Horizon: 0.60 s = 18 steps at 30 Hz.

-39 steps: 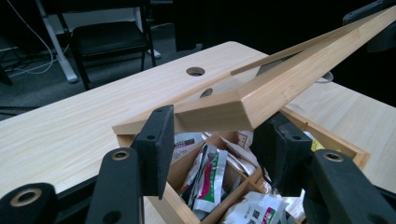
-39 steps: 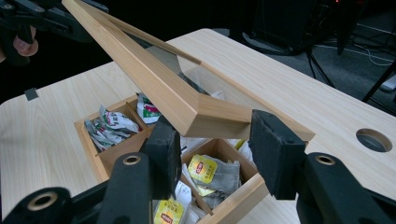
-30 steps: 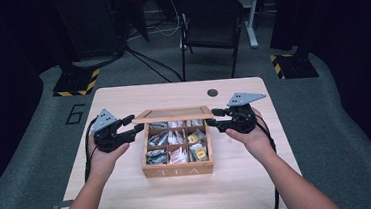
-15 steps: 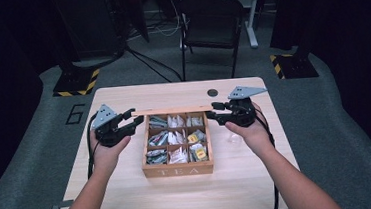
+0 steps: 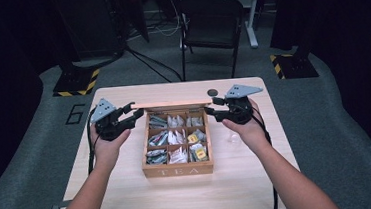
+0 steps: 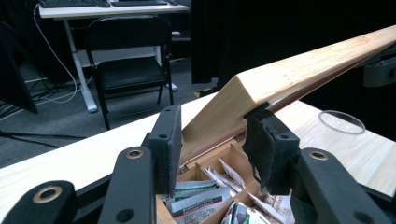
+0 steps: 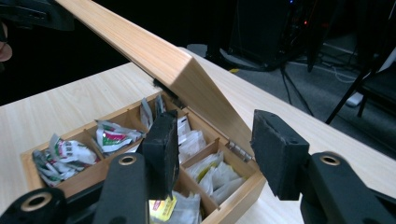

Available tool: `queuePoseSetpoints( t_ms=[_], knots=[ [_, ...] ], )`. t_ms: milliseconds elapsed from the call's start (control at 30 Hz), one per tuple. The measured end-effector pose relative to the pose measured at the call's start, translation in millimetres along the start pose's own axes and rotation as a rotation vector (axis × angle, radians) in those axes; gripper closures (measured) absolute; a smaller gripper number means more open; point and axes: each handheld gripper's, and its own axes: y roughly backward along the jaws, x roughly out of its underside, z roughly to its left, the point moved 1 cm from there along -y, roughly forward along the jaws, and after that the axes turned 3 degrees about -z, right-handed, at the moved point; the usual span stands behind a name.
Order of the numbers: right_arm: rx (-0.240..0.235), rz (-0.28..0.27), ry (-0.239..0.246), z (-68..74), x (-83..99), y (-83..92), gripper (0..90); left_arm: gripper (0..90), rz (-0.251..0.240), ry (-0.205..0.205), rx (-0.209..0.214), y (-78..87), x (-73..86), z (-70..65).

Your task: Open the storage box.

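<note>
From the high view: a light wooden tea box (image 5: 178, 171) mid-table on a pale wooden table (image 5: 130, 189), with its hinged wooden lid (image 5: 171, 104) lifted along the far edge, long axis running left to right. Left gripper (image 5: 136, 111) at the lid's left end, right gripper (image 5: 209, 106) at its right end, both equally near. Too small here to read either grip.

From the left gripper view: lid (image 6: 289, 74) slanting up to the right, its end between the black pads of the left gripper (image 6: 212, 135). Jaws just been closing, now pinched on that end. Foil tea packets (image 6: 196, 198) below, cut off by the frame.

From the right gripper view: right gripper (image 7: 215, 149) spread wide, holding nothing. Lid (image 7: 154, 56) ahead, clear of both pads, its far end lost in shadow.
</note>
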Motion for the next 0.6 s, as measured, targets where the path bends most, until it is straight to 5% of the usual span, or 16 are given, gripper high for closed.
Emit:
queuePoseSetpoints(
  t_ms=[333, 433, 600],
  knots=[
    [0.022, -0.002, 0.010, -4.6, -6.1, -12.2, 56.8, 56.4, -0.005, 0.013, 0.001, -3.9, -4.2, 4.2],
    [0.013, 0.000, -0.034, -7.9, -5.9, -14.0, 56.5, 56.4, -0.018, 0.015, 0.002, -5.1, -4.0, 5.5],
    [0.012, -0.003, -0.041, -9.7, -7.6, -15.2, 56.7, 56.3, -0.019, 0.020, 0.004, -7.2, -5.3, 7.6]
  ],
)
